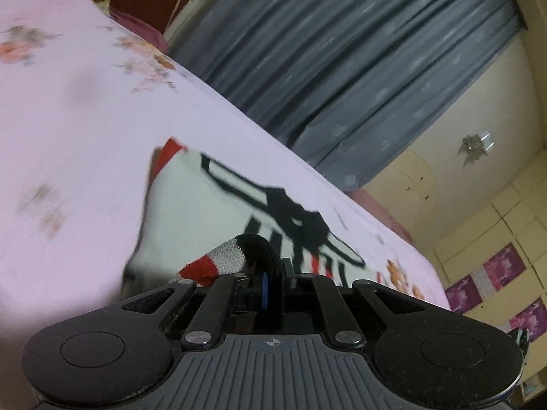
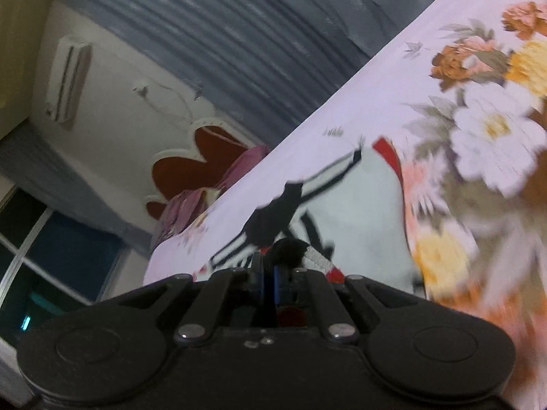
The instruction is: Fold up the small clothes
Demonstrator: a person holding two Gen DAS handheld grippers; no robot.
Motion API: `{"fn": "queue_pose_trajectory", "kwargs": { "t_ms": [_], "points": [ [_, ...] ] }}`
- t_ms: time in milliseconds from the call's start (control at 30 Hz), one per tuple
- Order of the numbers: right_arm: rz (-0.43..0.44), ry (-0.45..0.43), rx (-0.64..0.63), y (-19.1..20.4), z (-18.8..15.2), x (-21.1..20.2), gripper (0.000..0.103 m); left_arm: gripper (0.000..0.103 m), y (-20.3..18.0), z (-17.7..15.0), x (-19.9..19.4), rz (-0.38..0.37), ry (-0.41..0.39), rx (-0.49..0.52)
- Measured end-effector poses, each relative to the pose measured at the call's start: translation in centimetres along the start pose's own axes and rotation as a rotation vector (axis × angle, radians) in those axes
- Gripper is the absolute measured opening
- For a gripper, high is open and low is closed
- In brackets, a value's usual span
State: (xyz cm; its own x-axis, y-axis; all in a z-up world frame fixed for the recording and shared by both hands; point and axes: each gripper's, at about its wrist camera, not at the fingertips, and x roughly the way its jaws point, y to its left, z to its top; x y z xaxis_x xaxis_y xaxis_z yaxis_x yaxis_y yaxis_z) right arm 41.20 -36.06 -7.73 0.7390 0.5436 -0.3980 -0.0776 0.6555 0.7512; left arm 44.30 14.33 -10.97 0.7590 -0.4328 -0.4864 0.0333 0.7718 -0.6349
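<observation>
A small white garment [image 1: 201, 205] with a black print and red trim lies on the pink floral bedsheet [image 1: 68, 136]. My left gripper [image 1: 270, 273] is shut on its knitted red, white and black edge [image 1: 232, 256]. The garment also shows in the right wrist view [image 2: 359, 218], where my right gripper [image 2: 270, 266] is shut on another black and red-white edge [image 2: 290, 249]. Both views are tilted and blurred by motion. The garment stretches away from both grippers across the bed.
Grey curtains [image 1: 342, 68] hang beyond the bed's far edge. A red and white headboard [image 2: 191, 171] and purple pillows [image 2: 191, 205] stand at one end. A window [image 2: 51, 256] and a wall air conditioner [image 2: 68, 78] show in the right wrist view.
</observation>
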Motion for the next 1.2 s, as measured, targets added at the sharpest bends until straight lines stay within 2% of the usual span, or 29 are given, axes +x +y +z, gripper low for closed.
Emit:
{"fn": "queue_pose_trajectory", "kwargs": {
  "t_ms": [100,233,267,333,400,433,467,500,600,633,700,767,867,900,933,967,1000,1033,1100,1200],
  "points": [
    [-0.025,0.007,0.054,-1.3,2.5,4.0,0.005,0.006,0.3,3.0,4.7,0.027,0.033,-0.004],
    [-0.068,0.042,0.156,-4.4,4.7,9.3,0.005,0.006,1.9,5.2,10.5,0.077,0.128,-0.045],
    [-0.083,0.054,0.180,-5.2,5.1,10.6,0.008,0.006,2.2,5.5,11.7,0.071,0.154,-0.043],
    [-0.089,0.053,0.215,-6.6,5.6,12.5,0.025,0.007,2.4,5.8,12.9,0.016,0.143,-0.037],
    [-0.121,-0.021,0.208,-7.1,6.0,13.1,0.077,0.026,2.3,5.7,13.1,-0.038,0.091,-0.033],
    [-0.143,-0.069,0.186,-7.0,6.1,13.0,0.078,0.034,2.2,5.4,13.1,-0.054,0.080,-0.037],
    [-0.139,-0.102,0.168,-6.9,6.2,12.8,0.073,0.051,2.0,5.3,13.2,-0.060,0.070,-0.027],
    [-0.133,-0.112,0.158,-6.9,6.3,12.6,0.068,0.060,1.6,5.2,13.1,-0.039,0.051,-0.002],
    [-0.132,-0.149,0.032,-5.6,6.0,11.0,0.067,0.068,1.2,5.2,11.9,-0.041,-0.008,0.071],
    [-0.132,-0.144,-0.028,-5.2,5.7,10.3,0.066,0.068,1.2,5.3,11.3,-0.038,-0.016,0.092],
    [-0.174,-0.096,-0.184,-4.3,4.9,9.3,0.058,0.068,0.8,5.4,10.5,0.022,0.003,0.202],
    [-0.241,-0.004,-0.362,-3.3,4.2,9.4,0.057,0.068,0.2,5.5,10.2,0.084,0.028,0.332],
    [-0.314,0.123,-0.589,-2.1,2.8,11.1,0.055,0.068,-1.0,5.7,11.8,0.120,0.084,0.451],
    [-0.335,0.164,-0.662,-1.8,2.5,12.5,0.051,0.068,-1.5,5.9,13.1,0.134,0.120,0.479],
    [-0.357,0.176,-0.712,-1.4,2.3,13.7,0.050,0.068,-1.7,6.1,14.2,0.158,0.149,0.510],
    [-0.397,0.167,-0.731,-1.1,2.4,14.6,0.045,0.067,-2.0,6.0,15.6,0.214,0.167,0.544],
    [-0.462,0.136,-0.699,-1.3,3.3,15.9,0.039,0.062,-2.3,5.9,16.6,0.262,0.164,0.556],
    [-0.467,0.108,-0.624,-1.5,4.3,16.2,0.038,0.061,-2.5,5.8,16.7,0.266,0.153,0.552],
    [-0.398,0.053,-0.481,-1.7,5.8,15.9,0.037,0.061,-2.8,5.9,16.9,0.259,0.145,0.525],
    [-0.368,0.102,-0.532,-0.9,5.2,16.7,0.044,0.060,-2.6,5.4,17.8,0.276,0.165,0.531]
  ]
}}
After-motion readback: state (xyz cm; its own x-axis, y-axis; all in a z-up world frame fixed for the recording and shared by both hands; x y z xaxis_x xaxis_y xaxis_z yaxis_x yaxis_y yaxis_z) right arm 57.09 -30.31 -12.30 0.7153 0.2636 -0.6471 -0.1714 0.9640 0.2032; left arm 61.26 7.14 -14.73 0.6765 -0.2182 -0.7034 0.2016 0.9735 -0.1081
